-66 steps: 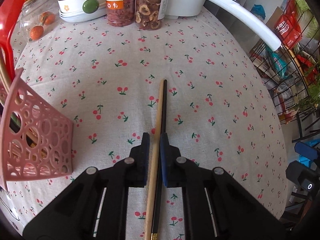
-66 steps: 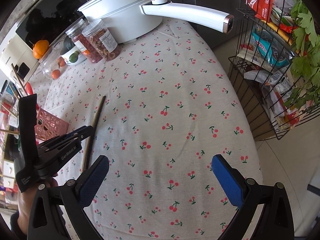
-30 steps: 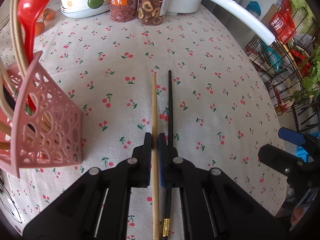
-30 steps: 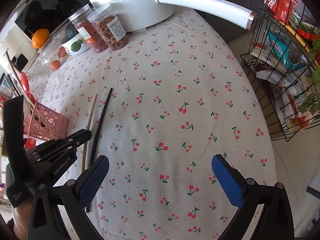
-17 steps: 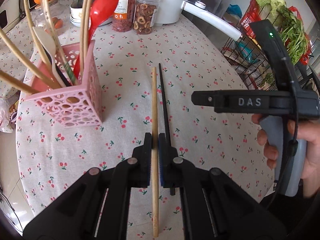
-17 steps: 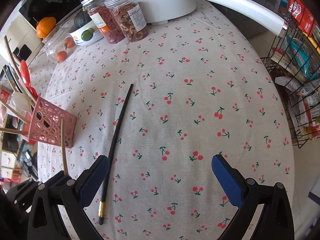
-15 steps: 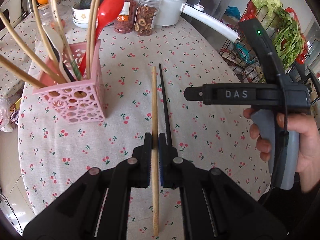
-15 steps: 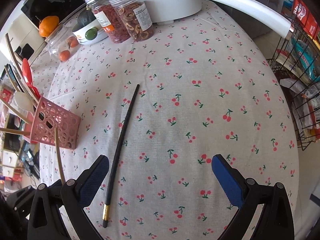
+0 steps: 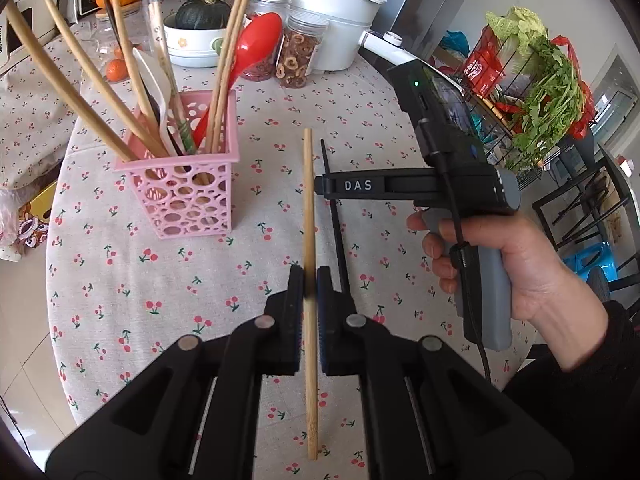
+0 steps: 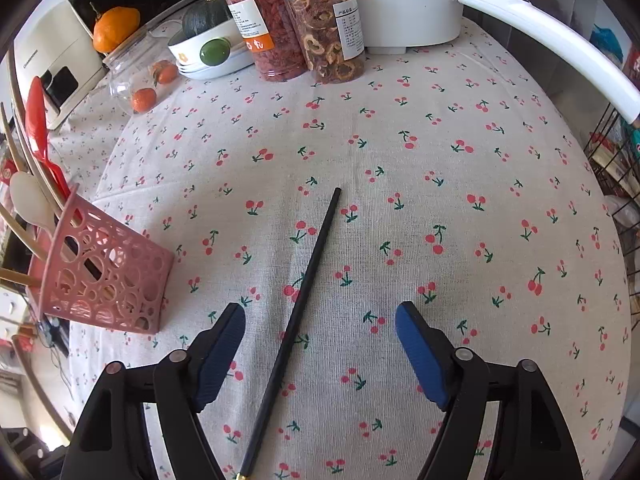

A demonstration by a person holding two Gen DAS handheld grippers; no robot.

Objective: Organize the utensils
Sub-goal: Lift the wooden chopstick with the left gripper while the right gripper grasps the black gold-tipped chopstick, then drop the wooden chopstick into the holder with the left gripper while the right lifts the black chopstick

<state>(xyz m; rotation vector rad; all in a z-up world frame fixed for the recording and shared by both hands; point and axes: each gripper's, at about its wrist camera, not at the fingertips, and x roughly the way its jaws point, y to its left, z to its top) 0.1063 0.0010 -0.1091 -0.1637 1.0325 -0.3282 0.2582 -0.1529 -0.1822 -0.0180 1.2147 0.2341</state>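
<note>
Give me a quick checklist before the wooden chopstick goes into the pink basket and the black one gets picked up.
1. Left hand-held gripper shut on the wooden chopstick: ok.
2. Wooden chopstick clear of the tablecloth: ok, it looks lifted.
3. Pink basket upright, with room among its utensils: ok, though crowded.
4. Right hand-held gripper open: ok.
5. Black chopstick between the right fingers: ok, it runs nearer the left one.
6. Right fingers low enough to close on the black chopstick: cannot tell.
</note>
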